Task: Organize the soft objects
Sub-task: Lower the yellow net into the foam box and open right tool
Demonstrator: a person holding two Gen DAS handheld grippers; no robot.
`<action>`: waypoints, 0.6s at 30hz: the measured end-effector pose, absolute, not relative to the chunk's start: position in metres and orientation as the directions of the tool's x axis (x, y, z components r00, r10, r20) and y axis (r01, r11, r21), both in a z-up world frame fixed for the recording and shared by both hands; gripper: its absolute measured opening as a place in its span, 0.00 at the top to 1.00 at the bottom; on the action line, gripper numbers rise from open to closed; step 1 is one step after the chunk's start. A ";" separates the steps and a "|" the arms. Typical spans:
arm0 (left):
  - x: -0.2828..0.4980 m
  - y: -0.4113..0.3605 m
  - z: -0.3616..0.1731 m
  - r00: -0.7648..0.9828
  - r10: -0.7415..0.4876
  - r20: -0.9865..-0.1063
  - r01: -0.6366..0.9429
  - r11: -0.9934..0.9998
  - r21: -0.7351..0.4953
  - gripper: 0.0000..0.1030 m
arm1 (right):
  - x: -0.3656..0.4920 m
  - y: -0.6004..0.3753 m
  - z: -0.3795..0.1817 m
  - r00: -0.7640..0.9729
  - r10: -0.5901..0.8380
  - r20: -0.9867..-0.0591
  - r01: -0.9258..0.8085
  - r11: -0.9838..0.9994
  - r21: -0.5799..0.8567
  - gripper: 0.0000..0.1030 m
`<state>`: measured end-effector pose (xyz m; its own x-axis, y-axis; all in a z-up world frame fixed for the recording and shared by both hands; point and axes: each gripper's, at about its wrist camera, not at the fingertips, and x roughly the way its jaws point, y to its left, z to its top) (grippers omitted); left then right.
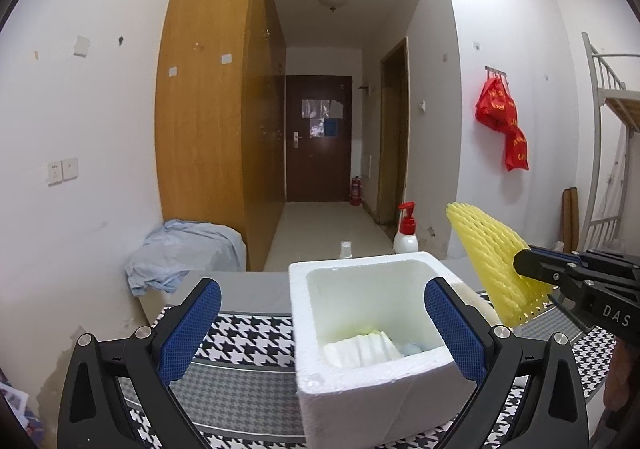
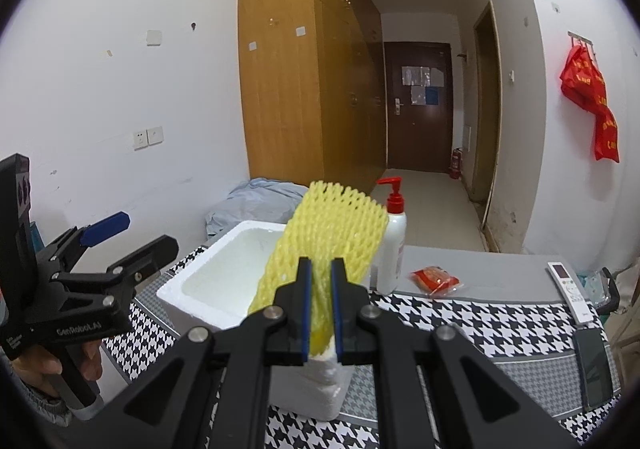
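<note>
A white foam box (image 1: 380,381) stands on the houndstooth tablecloth (image 1: 248,345); inside it lie a white foam net (image 1: 360,347) and a bit of pale blue and green. My left gripper (image 1: 320,333) is open, its blue pads on either side of the box's near half. My right gripper (image 2: 320,301) is shut on a yellow foam net sleeve (image 2: 328,233) and holds it upright above the box's (image 2: 216,289) right side. It shows in the left wrist view too, the yellow net (image 1: 496,261) to the right of the box.
A white pump bottle with red top (image 2: 394,245) stands behind the box. A red packet (image 2: 436,279), a white remote (image 2: 568,289) and a dark phone (image 2: 596,365) lie on the table's right part. A blue cloth (image 1: 180,253) lies on a low stand at left. A small spray bottle (image 1: 346,249) is behind the box.
</note>
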<state>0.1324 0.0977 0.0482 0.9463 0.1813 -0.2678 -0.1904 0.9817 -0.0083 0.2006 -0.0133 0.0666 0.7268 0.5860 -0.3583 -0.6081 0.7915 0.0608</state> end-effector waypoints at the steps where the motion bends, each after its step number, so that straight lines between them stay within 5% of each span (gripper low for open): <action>1: 0.131 0.099 0.048 0.947 0.184 -0.265 -0.193 0.981 -0.011 0.01 | 0.201 -0.011 0.067 0.725 0.588 -0.359 -0.611 0.789 0.059 0.89; 18: 0.114 0.127 0.043 0.935 0.235 -0.266 -0.253 0.967 -0.034 0.01 | 0.214 0.023 0.063 0.704 0.591 -0.393 -0.629 0.776 0.041 0.89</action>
<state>0.1139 0.1270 0.0434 0.9348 0.2355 -0.2658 -0.2531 0.9668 -0.0337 0.2145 0.0230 0.0630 0.7042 0.5913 -0.3930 -0.6291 0.7762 0.0407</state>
